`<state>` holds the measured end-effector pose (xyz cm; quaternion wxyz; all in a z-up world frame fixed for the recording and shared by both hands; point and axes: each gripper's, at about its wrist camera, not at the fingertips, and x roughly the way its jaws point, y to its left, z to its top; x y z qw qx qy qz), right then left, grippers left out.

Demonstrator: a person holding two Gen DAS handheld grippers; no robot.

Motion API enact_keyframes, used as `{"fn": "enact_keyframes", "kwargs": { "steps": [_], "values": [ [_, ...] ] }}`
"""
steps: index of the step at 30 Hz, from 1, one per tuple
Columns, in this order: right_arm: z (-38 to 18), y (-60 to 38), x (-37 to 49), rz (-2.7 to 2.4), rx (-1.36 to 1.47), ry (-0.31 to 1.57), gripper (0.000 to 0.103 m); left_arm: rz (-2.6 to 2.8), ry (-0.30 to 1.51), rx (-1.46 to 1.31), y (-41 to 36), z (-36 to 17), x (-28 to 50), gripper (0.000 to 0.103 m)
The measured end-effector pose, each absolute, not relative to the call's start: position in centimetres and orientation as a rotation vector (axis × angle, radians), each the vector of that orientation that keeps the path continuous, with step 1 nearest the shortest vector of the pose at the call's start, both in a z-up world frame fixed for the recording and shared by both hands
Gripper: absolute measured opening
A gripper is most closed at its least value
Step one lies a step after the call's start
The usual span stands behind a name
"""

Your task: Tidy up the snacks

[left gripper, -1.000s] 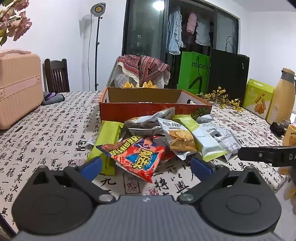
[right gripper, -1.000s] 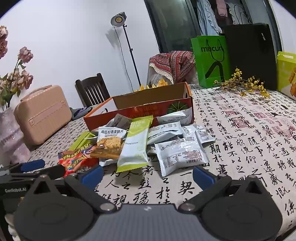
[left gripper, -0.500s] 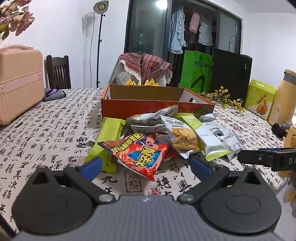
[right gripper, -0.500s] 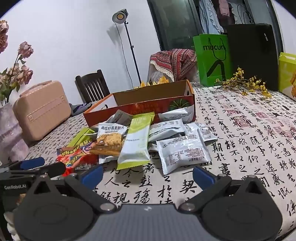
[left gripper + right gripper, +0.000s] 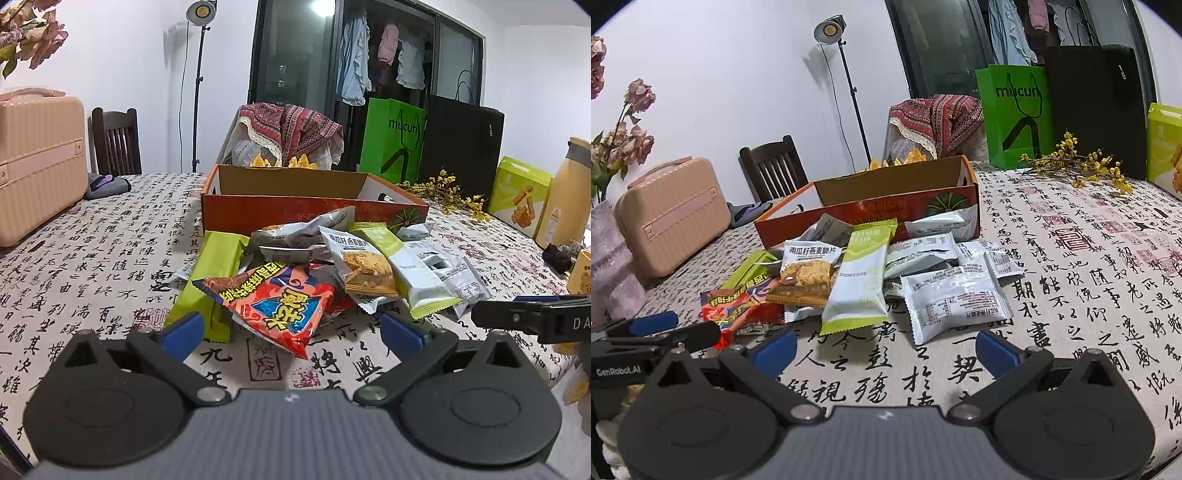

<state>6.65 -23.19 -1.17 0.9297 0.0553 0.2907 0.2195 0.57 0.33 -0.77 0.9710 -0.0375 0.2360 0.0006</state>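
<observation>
Orange cardboard box (image 5: pixel 314 214), open-topped and shallow, sits on the calligraphy-printed tablecloth (image 5: pixel 110 266); its inside cannot be seen from this low angle. Crinkly foil snack packets (image 5: pixel 871 273) lie heaped against its near wall: a glossy red chip bag (image 5: pixel 280 306), a flat lime-green bar wrapper (image 5: pixel 212 273), a biscuit pouch (image 5: pixel 364 266) and a silver-white sachet (image 5: pixel 955 302). The left gripper (image 5: pixel 291 326) and right gripper (image 5: pixel 884 347) hover just short of the heap, blue-padded fingers (image 5: pixel 183 328) spread wide, gripping nothing.

Bright, sharp; fisheye-bent edges
</observation>
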Motion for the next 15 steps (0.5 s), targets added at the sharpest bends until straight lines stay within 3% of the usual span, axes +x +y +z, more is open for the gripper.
{"fn": "enact_keyframes", "kwargs": {
  "steps": [15],
  "values": [
    [-1.26,-23.24,6.7,0.447,0.111,0.598,0.103,-0.001,0.477,-0.078,0.36,-0.86,0.62,0.103]
  ]
}}
